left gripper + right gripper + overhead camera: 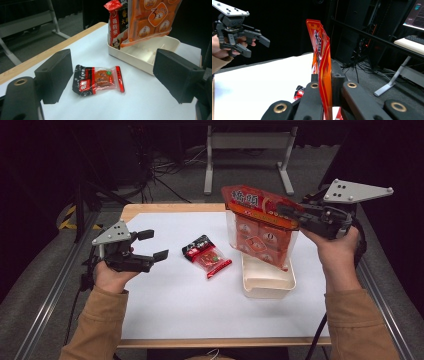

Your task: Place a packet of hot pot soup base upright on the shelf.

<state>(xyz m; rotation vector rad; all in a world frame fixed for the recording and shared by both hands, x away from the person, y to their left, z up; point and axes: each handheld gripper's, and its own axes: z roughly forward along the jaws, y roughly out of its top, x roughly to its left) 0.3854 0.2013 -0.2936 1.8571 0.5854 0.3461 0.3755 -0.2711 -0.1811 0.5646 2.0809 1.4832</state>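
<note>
High view, orange bag [261,227] clamped in right claw [292,215]

Large orange snack bag [262,226]: clear front panel showing orange inner packs, red-orange header strip with white characters. Hangs upright, lifted by top right corner, lower end over cream tray [267,281], near tabletop's right edge; whether it touches tray cannot be told. Behind it in left gripper view, second red-and-black pack [115,27] stands in tray's end.

Small red-and-black sachet [206,255]: clear window, reddish contents. Lies flat on white tabletop near centre, just left of tray, apart from it.
</note>
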